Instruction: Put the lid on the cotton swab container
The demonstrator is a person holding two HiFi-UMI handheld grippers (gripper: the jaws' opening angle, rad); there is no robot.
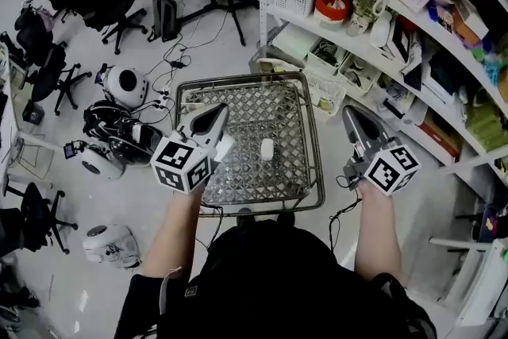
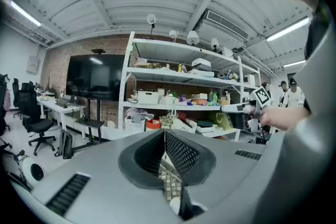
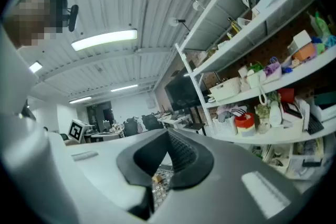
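Hovering over a wire cart (image 1: 313, 139), the left hand-held gripper (image 1: 220, 110) and right hand-held gripper (image 1: 348, 110) are both clenched on nothing. A small white oval thing (image 1: 267, 148), perhaps the swab container or its lid, lies in the cart between them, nearer the left one. It looks light, rigid and slick, so pinching across its narrow sides seems wisest.

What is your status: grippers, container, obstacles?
Left gripper shut, empty, over wire cart. Right gripper shut, empty, beside cart. Small white object on cart mesh, lid or container unclear. Nothing around it.
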